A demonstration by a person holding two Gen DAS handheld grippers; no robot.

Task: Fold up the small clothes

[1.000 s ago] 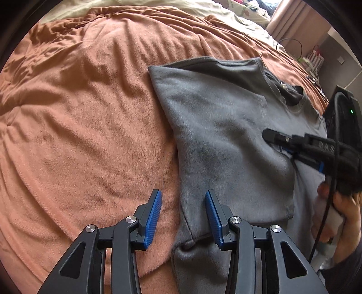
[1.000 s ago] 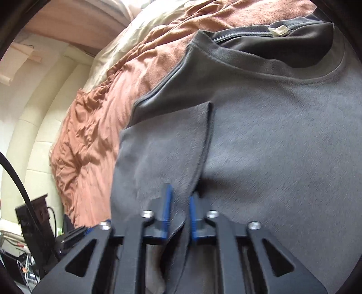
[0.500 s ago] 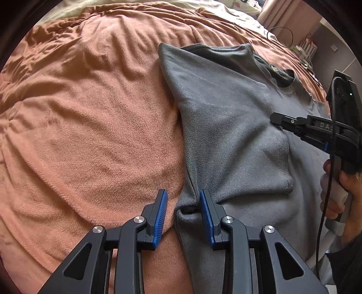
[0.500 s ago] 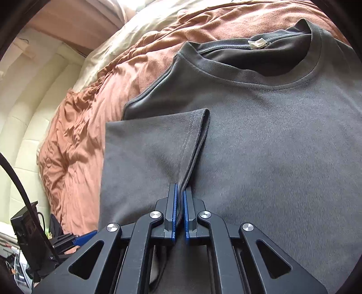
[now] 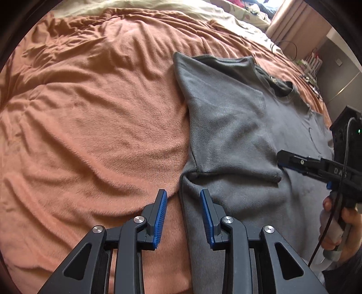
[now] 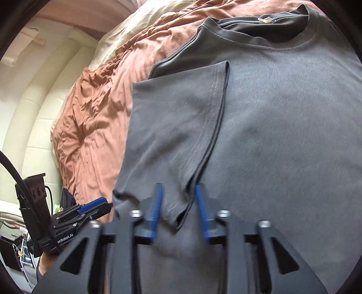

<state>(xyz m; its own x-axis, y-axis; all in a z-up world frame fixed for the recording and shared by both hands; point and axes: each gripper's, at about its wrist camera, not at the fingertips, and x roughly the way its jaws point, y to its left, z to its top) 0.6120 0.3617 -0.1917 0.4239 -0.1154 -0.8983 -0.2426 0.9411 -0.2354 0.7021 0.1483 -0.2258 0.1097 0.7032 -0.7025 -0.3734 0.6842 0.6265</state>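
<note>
Grey sleeve [image 6: 181, 126] had just been released onto the shirt [image 6: 282, 135]; both the right gripper [image 6: 178, 208] and left gripper [image 5: 183, 214] were parted, empty, so the side fold was judged done.

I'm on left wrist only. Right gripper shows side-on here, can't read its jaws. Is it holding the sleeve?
Observer: No. In the right wrist view the right gripper is open, and the folded sleeve lies flat on the grey t-shirt, its hem corner between the fingers but unclamped.
Operator: Neckline flat?
Observer: The collar lies open and round, with a pale label showing inside the back of the neck.
Operator: What's past the bed on that side?
Observer: A cream padded headboard behind the orange blanket.
</note>
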